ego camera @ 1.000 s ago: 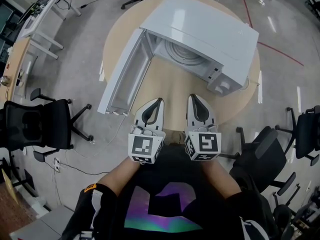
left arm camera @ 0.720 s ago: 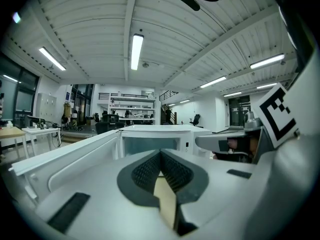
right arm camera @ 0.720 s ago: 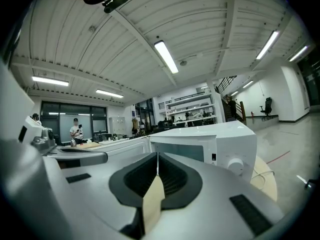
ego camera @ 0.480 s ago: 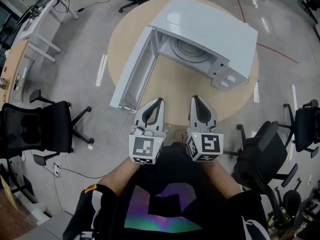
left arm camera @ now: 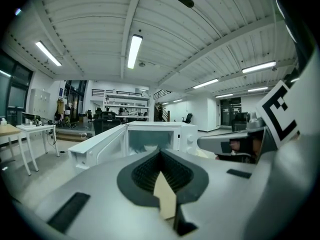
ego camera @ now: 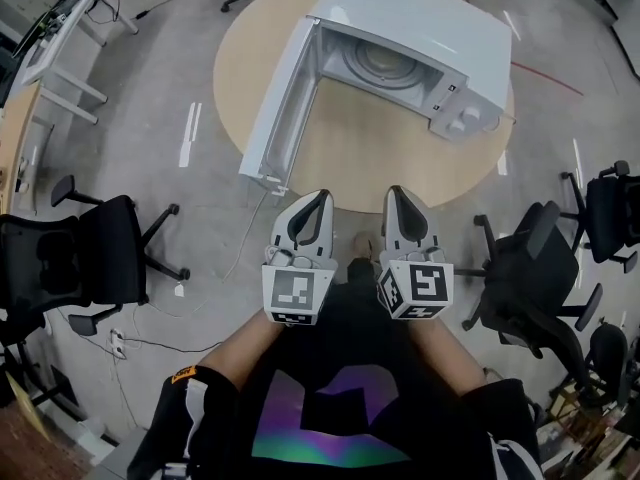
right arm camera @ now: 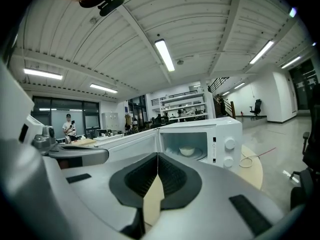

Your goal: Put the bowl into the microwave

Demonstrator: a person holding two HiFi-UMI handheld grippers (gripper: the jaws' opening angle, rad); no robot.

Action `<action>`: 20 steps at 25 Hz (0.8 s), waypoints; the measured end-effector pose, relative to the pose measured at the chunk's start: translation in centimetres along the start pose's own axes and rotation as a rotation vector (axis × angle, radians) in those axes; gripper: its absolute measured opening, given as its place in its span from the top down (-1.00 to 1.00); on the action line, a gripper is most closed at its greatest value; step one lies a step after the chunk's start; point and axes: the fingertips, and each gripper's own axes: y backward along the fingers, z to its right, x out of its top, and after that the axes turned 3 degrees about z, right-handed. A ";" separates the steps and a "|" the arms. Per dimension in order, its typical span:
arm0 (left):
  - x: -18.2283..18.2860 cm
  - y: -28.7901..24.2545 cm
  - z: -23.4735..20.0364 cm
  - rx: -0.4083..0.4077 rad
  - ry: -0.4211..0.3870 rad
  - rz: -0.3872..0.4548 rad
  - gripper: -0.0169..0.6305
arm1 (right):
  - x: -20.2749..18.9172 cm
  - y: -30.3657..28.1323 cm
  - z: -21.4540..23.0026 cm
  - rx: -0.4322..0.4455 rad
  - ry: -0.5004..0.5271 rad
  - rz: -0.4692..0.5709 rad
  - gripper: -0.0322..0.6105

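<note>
A white microwave (ego camera: 420, 38) stands on a round wooden table (ego camera: 390, 163), its door (ego camera: 282, 103) swung open to the left. Inside it, on the turntable, sits a pale bowl (right arm camera: 187, 151), which in the head view is a round shape (ego camera: 383, 60). Both grippers are held side by side close to my body, off the table's near edge. My left gripper (ego camera: 318, 201) is shut with nothing in it, and my right gripper (ego camera: 396, 197) is shut and empty too. In the left gripper view the shut left gripper (left arm camera: 160, 150) points at the microwave (left arm camera: 150, 136). My right gripper (right arm camera: 158, 155) faces the open cavity.
Black office chairs stand on the left (ego camera: 75, 258) and on the right (ego camera: 530, 273), with another (ego camera: 610, 208) at the far right. A white desk (ego camera: 60, 38) is at the upper left. A cable (ego camera: 210, 288) trails over the floor. A person (right arm camera: 68, 125) stands far off.
The microwave and table have slid up and away in the head view, so I stand farther back. Both grippers stay shut and side by side.
</note>
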 end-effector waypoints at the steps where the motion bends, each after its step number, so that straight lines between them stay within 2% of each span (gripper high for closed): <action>1: -0.2 0.6 0.1 -0.010 -0.001 -0.005 0.82 | -0.1 0.6 -0.4 -0.007 0.002 0.000 0.84; 4: -0.7 2.5 0.5 -0.037 0.046 0.014 0.82 | -0.8 2.2 -1.5 -0.030 -0.006 0.000 0.84; 9: -0.9 5.7 1.4 -0.073 0.078 0.055 0.81 | -1.7 5.0 -3.1 -0.054 -0.009 -0.010 0.84; 14: -0.9 7.7 3.0 -0.097 0.068 0.061 0.82 | -2.1 8.0 -3.9 -0.057 0.015 -0.021 0.84; 17: 0.1 8.3 4.1 -0.090 0.071 0.115 0.82 | -1.8 9.3 -4.0 -0.042 0.031 -0.018 0.84; 20: 0.3 8.5 5.3 -0.073 0.064 0.111 0.82 | -1.7 10.4 -3.6 -0.018 0.039 -0.019 0.84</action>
